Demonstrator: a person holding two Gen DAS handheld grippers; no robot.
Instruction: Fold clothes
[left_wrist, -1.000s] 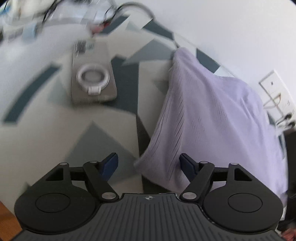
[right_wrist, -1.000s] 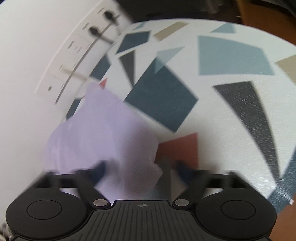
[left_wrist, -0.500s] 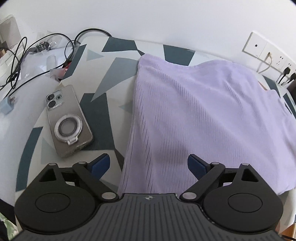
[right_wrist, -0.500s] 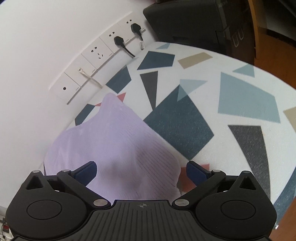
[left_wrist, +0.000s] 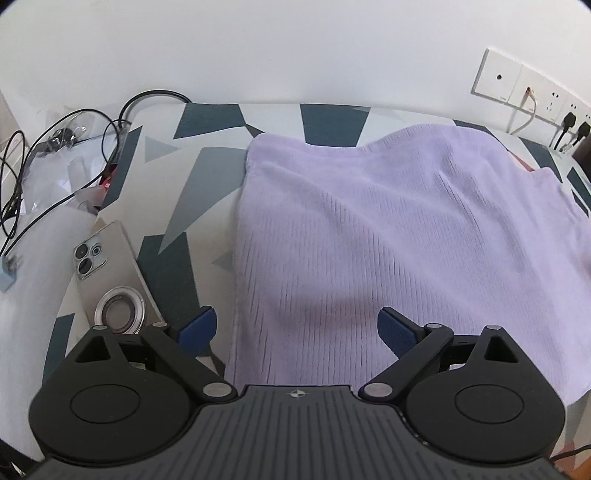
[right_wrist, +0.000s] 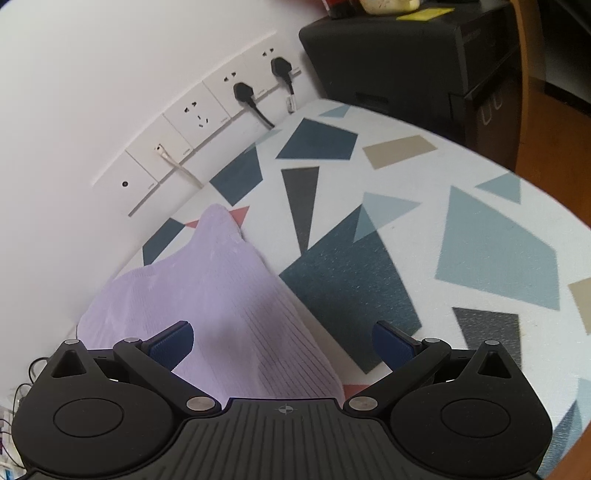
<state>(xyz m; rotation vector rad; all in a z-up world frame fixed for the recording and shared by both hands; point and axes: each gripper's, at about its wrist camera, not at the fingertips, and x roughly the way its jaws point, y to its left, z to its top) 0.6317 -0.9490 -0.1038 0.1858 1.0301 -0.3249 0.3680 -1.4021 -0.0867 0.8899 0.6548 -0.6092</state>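
While spread flat on the patterned table (right_wrist: 480, 258), lilac ribbed knit top (left_wrist: 388, 240) runs away from both tools toward the wall. Left gripper (left_wrist: 297, 328) released, straddling its near left edge; right gripper (right_wrist: 282, 341) released over its right corner. Phone (left_wrist: 107, 273) beside.

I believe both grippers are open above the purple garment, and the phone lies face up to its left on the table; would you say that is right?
Not quite: the phone lies face down, its camera lenses and ring holder showing in the left wrist view. The rest holds: the left gripper and right gripper are both open above the purple garment, with the phone to its left on the table.
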